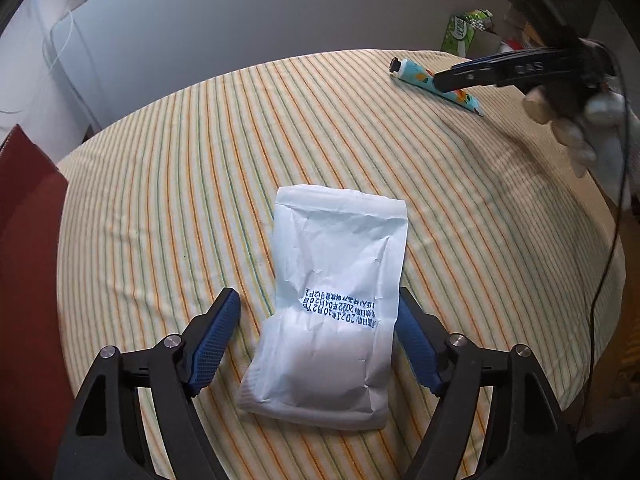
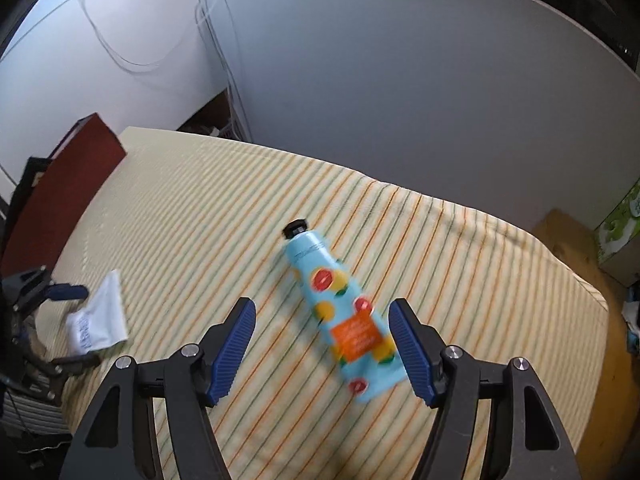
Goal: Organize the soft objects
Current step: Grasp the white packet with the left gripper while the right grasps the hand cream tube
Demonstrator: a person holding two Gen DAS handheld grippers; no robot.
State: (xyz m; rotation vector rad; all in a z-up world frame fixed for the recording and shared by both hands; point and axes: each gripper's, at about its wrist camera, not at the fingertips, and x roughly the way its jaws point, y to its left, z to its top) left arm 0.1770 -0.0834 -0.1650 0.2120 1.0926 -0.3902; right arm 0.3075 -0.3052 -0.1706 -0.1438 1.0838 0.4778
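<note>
Fingers: left gripper (image 1: 318,338) spread wide around white pouch (image 1: 332,312); right gripper (image 2: 322,346) spread wide around blue tube (image 2: 340,312)
Surface: striped tablecloth (image 1: 160,184); grey partition (image 2: 400,88) behind
Unclear: tube blurred; pouch print illegible

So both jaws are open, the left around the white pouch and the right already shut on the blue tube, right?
Not quite. The right wrist view shows the right gripper open, its jaws either side of the blue tube, not clamping it. The left gripper is open around the white pouch, as you said.
</note>
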